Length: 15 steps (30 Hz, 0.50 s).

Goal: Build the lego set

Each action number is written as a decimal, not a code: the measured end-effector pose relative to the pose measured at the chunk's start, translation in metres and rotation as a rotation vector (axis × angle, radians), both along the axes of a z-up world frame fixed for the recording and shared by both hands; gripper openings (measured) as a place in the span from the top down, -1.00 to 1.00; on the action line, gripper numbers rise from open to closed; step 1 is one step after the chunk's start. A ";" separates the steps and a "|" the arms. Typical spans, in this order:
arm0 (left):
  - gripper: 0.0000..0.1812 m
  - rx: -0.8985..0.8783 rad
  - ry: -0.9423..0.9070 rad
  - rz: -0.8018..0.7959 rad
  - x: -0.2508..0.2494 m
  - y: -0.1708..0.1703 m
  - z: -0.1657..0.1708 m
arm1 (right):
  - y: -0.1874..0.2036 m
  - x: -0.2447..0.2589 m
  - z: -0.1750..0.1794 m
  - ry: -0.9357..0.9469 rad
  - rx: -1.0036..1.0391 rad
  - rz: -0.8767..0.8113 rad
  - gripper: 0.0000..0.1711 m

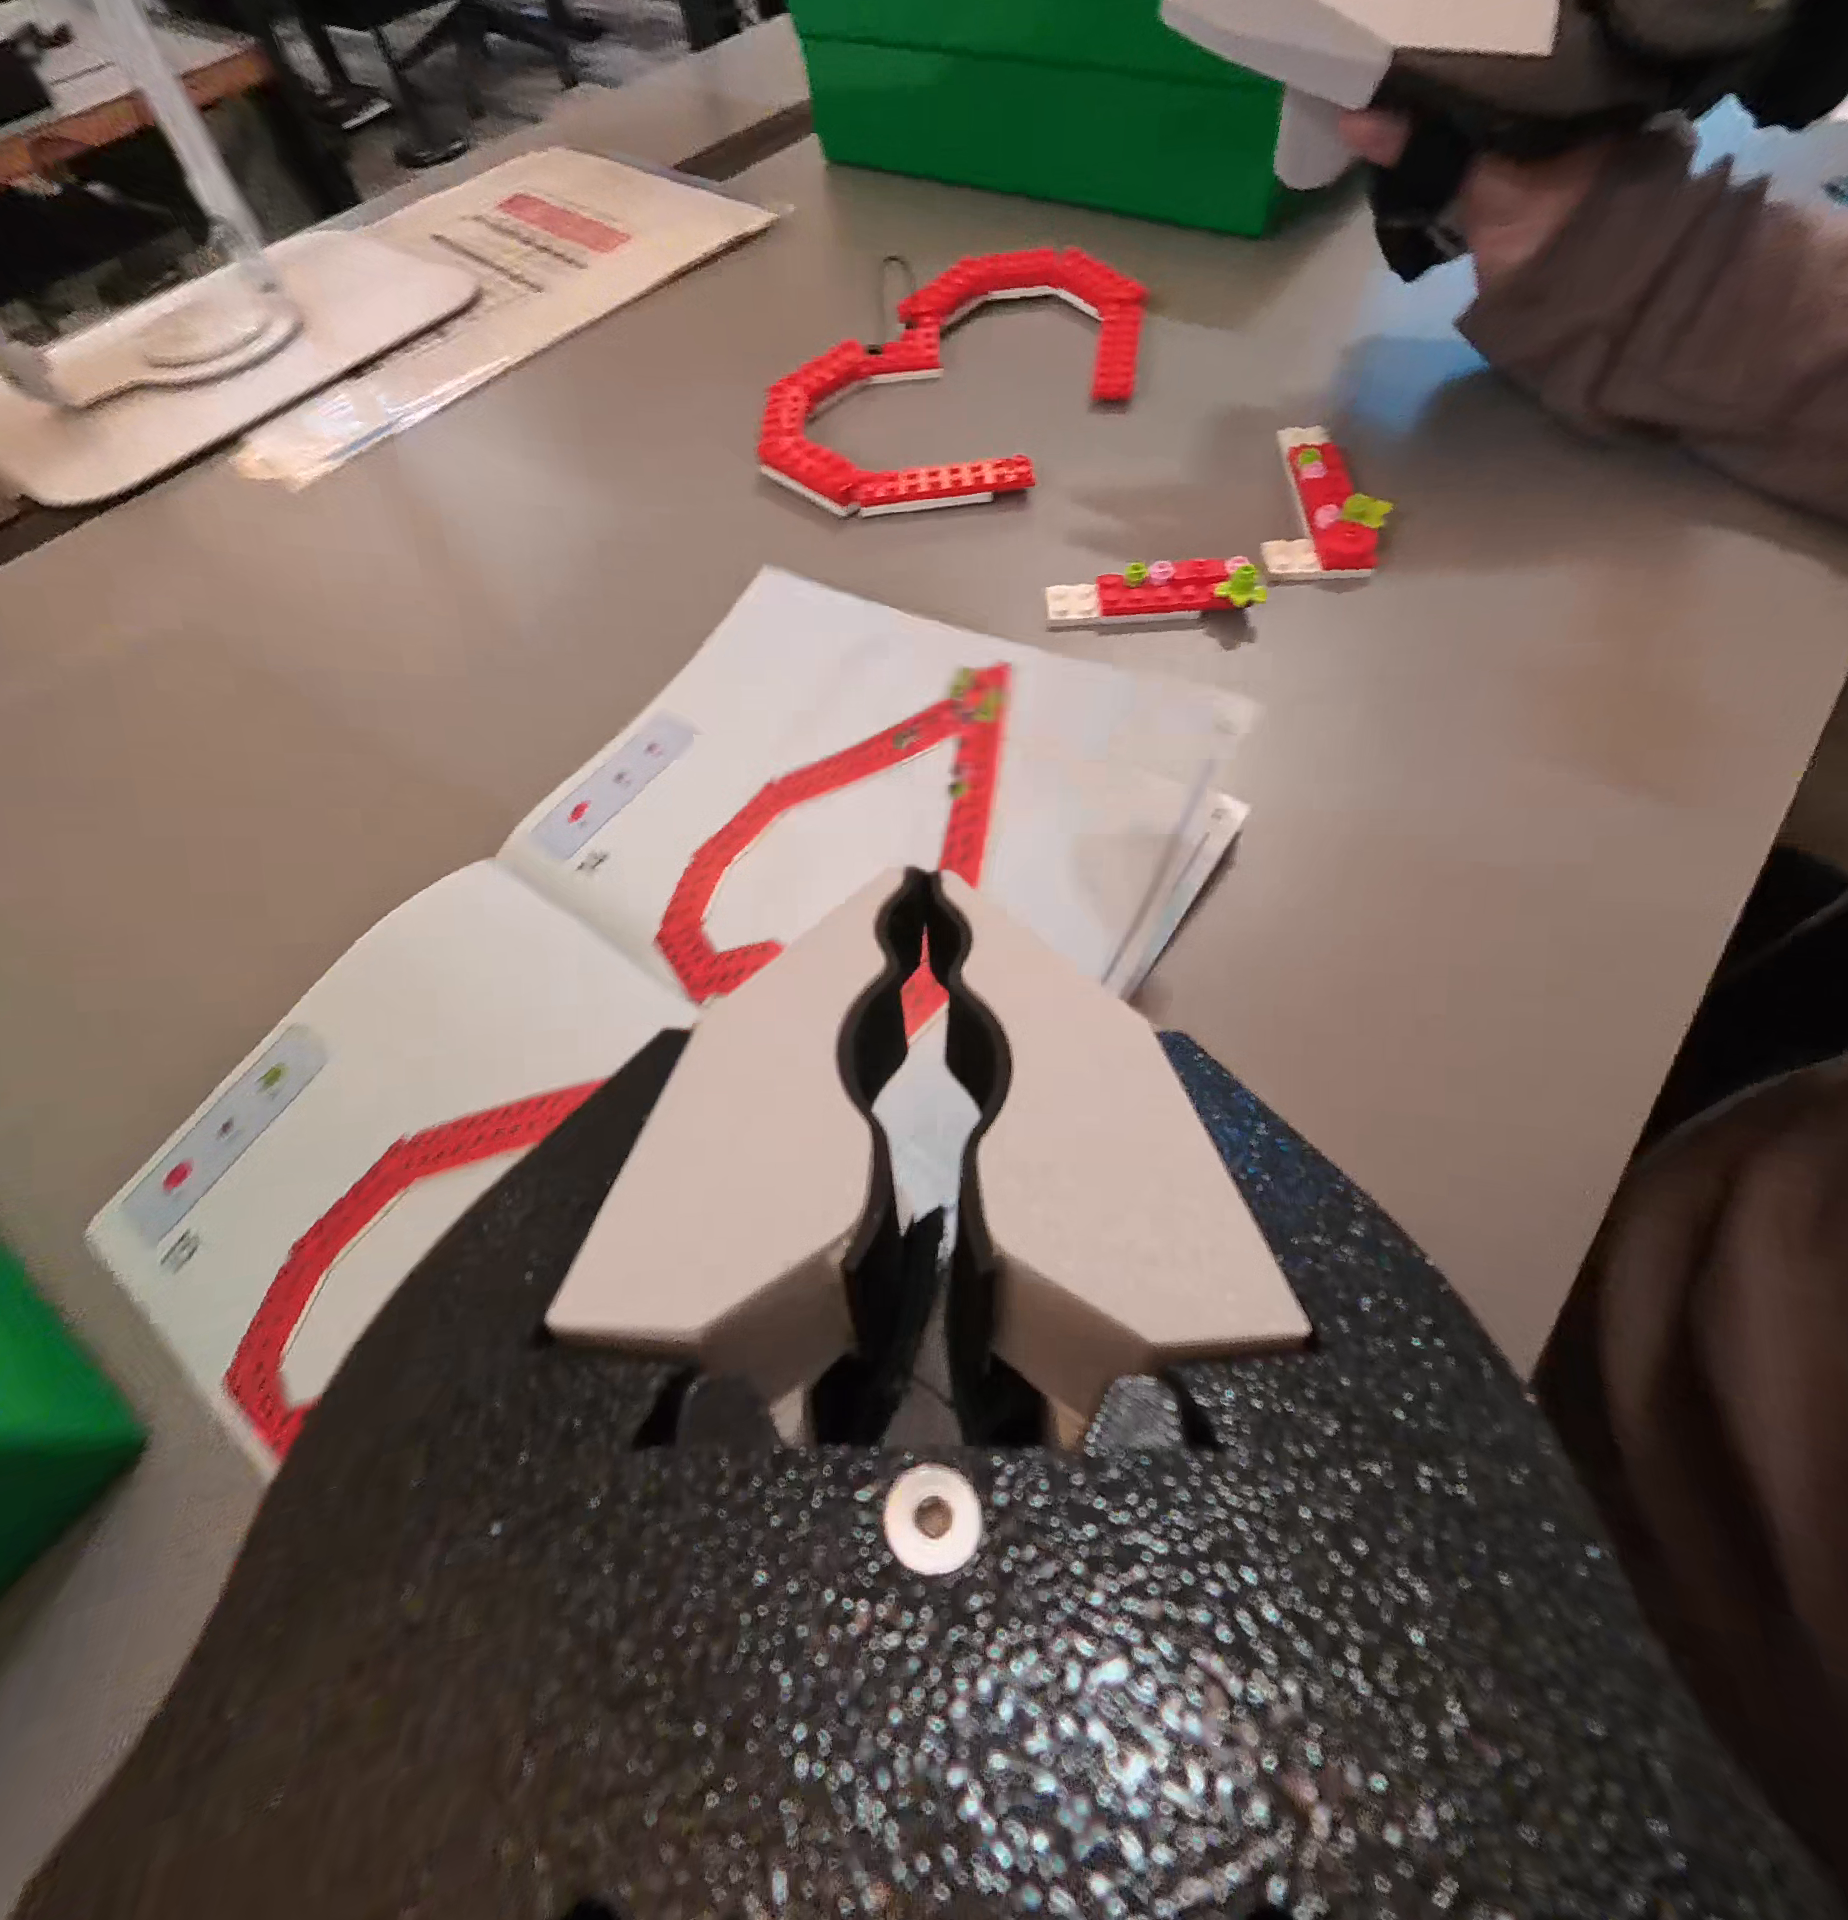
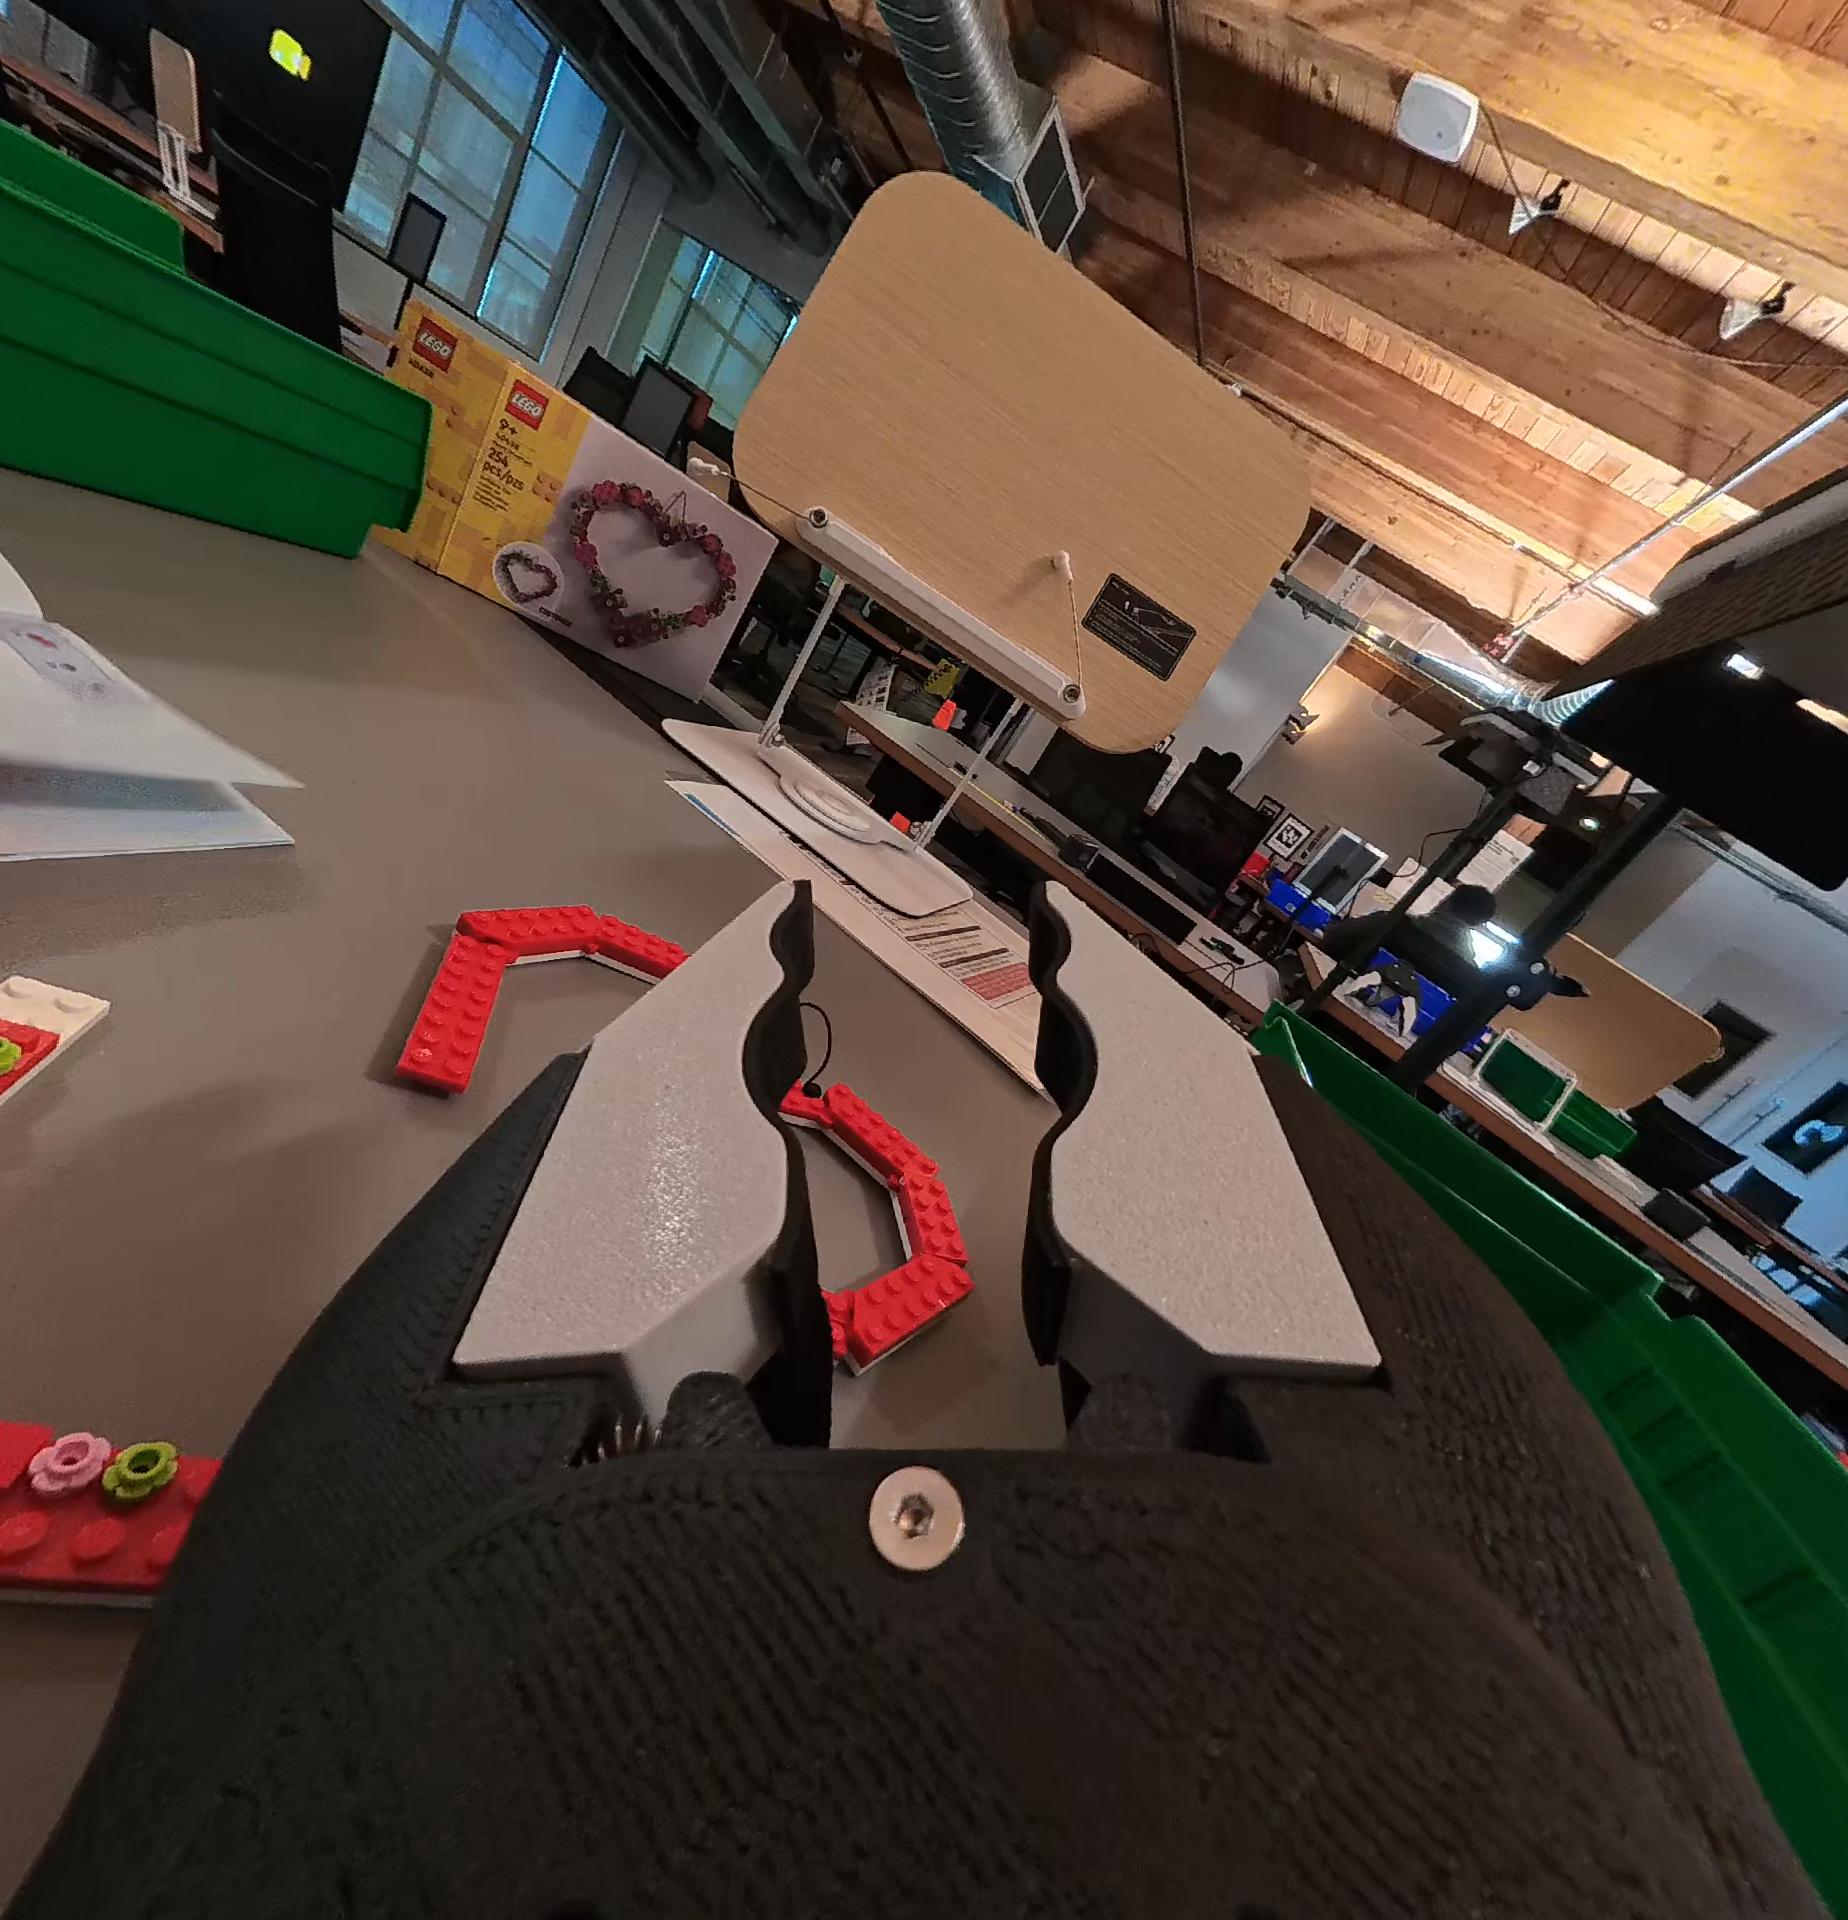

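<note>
A partly built red heart frame (image 1: 951, 374) lies flat on the grey table, open at its lower right, with a thin black loop at its top notch. Two short red-and-white strips with small pink and green flowers lie to its right, one (image 1: 1148, 594) lying across and one (image 1: 1327, 509) lying lengthwise. My left gripper (image 1: 930, 883) is shut and empty, held above the open instruction booklet (image 1: 546, 935). My right gripper (image 2: 920, 914) is open and empty, low over the table with the heart frame (image 2: 899, 1195) under and beyond it. Both strips (image 2: 68, 1496) (image 2: 6, 1049) lie to its left.
A green bin (image 1: 1045, 114) stands behind the heart, and another green bin (image 2: 1626, 1351) is at the right. A yellow set box (image 2: 546, 488) and a wooden board on a white stand (image 2: 1013, 457) are farther back. A person's brown sleeve (image 1: 1668, 312) reaches in from the right. The grippers' ends are close to 30 cm from one another.
</note>
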State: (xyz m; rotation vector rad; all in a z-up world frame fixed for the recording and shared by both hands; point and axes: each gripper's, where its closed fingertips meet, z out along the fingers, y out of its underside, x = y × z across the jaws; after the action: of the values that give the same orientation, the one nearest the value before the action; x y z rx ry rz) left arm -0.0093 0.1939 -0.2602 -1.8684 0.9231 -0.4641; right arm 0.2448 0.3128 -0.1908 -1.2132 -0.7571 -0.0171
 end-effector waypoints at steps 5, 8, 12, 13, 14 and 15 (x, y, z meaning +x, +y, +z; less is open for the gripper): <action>1.00 -0.025 -0.043 0.088 -0.038 -0.002 0.003 | 0.000 -0.001 -0.001 -0.003 -0.001 0.000 0.53; 1.00 -0.019 -0.062 0.002 -0.030 -0.016 0.006 | 0.000 -0.001 -0.001 -0.003 -0.003 -0.002 0.53; 1.00 0.006 -0.031 -0.124 0.013 -0.027 0.004 | 0.001 0.000 -0.002 -0.005 -0.005 -0.006 0.53; 0.74 -0.022 -0.024 -0.165 0.027 -0.030 -0.001 | 0.001 0.000 -0.001 -0.007 -0.003 -0.009 0.53; 0.63 -0.051 -0.021 -0.202 0.039 -0.032 -0.006 | 0.001 0.000 -0.001 -0.007 0.000 -0.010 0.53; 0.55 -0.077 -0.023 -0.240 0.051 -0.034 -0.010 | 0.000 0.000 -0.001 -0.007 0.001 -0.010 0.53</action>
State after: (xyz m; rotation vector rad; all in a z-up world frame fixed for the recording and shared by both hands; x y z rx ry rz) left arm 0.0416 0.1602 -0.2703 -1.8241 1.1339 -0.6733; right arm 0.2449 0.3133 -0.1917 -1.2167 -0.7566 -0.0302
